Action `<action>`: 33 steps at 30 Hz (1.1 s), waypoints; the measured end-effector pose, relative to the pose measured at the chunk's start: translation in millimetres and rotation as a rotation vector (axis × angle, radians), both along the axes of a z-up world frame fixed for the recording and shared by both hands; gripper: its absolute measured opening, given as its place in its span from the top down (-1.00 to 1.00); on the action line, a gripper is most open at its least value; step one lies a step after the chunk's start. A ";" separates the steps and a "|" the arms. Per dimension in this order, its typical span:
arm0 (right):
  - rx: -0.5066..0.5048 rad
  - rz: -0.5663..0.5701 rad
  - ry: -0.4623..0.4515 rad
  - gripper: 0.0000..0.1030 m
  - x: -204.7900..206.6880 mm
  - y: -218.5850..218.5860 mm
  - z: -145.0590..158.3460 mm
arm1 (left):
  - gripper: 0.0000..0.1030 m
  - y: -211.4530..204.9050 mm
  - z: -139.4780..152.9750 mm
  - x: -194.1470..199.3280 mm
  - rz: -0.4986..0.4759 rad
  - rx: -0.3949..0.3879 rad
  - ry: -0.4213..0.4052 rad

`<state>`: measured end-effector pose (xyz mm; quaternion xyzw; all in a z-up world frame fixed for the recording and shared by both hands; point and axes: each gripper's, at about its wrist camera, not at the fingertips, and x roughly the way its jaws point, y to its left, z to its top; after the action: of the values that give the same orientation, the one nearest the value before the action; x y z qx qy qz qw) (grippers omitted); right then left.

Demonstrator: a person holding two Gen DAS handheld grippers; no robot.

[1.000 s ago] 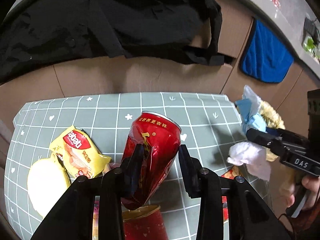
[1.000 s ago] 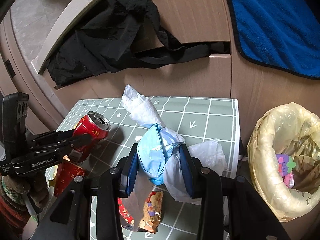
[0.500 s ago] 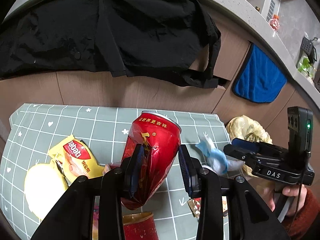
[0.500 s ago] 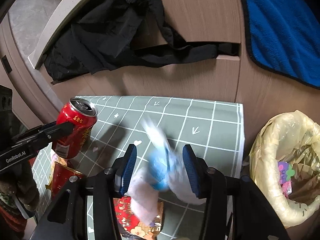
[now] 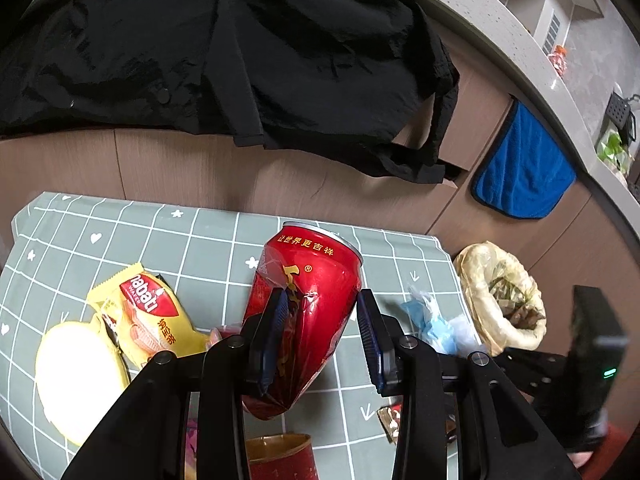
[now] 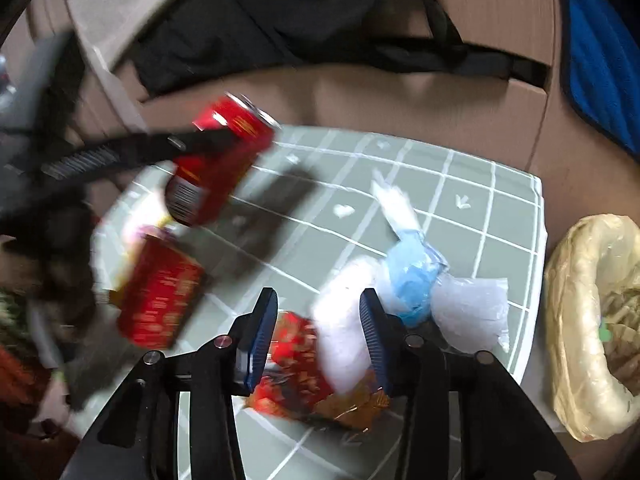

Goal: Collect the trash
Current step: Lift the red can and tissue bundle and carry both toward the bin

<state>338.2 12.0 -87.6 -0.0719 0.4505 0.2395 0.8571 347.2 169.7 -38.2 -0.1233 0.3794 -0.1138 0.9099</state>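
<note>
Left gripper (image 5: 320,336) at lower centre of frame clamps dented red drink can (image 5: 306,312); right gripper (image 6: 318,336), lower centre, jaws closing, pads pressing nothing.

Glossy dented metal can (image 5: 304,304), crinkly shiny plastic wrapper (image 5: 144,312), matt cloth table cover (image 5: 120,236), fluffy blue towel (image 5: 524,176)

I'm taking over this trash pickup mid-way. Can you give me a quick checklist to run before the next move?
1. Left hand-held gripper clamps the dented red drink can: ok.
2. Can lifted off the green grid tablecloth: ok.
3. Yellow-lined trash bin open beside the table: ok.
4. Right hand-held gripper has a piece secured: not ok; its jaws are closing, pads pressing nothing.
5. Blue and white plastic bag bundle in the bin: not ok; it lies on the cloth.
6. What sits between the right pads, the white bag or the red foil wrapper: cannot tell, blurred.
</note>
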 end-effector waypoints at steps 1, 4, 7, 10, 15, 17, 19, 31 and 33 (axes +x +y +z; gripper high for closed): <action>-0.042 -0.010 -0.015 0.23 3.6 4.4 -5.8 | 0.28 0.6 -0.9 -0.6 0.000 0.001 0.002; -0.064 -0.012 0.022 0.25 16.8 10.4 -19.4 | 0.28 3.4 -4.7 -1.7 0.006 0.003 0.009; -0.005 -0.021 0.053 0.77 27.0 9.2 -21.4 | 0.28 7.6 -6.3 -1.7 0.017 -0.005 0.014; 0.049 -0.022 0.016 0.78 32.0 7.4 -3.9 | 0.28 11.5 -3.0 -1.6 0.033 -0.004 0.007; 0.098 -0.024 -0.065 0.78 38.6 4.6 36.9 | 0.28 15.2 18.1 -0.5 0.062 -0.014 -0.035; 0.120 -0.031 -0.098 0.78 39.3 0.9 53.4 | 0.29 12.6 30.8 -1.2 0.069 -0.007 -0.065; 0.125 -0.035 -0.130 0.78 40.3 -3.1 67.0 | 0.29 9.2 43.4 -1.8 0.070 0.006 -0.098; 0.120 -0.046 -0.232 0.78 38.5 -25.3 111.0 | 0.29 -21.0 88.9 -6.3 0.025 0.016 -0.202; 0.124 -0.054 -0.240 0.78 35.9 -29.4 114.7 | 0.29 -23.9 91.8 -6.4 0.033 0.013 -0.200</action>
<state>374.1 -17.4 27.1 -0.0351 0.3308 0.2335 0.9137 340.8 145.8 53.6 -0.1118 0.2855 -0.1079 0.9457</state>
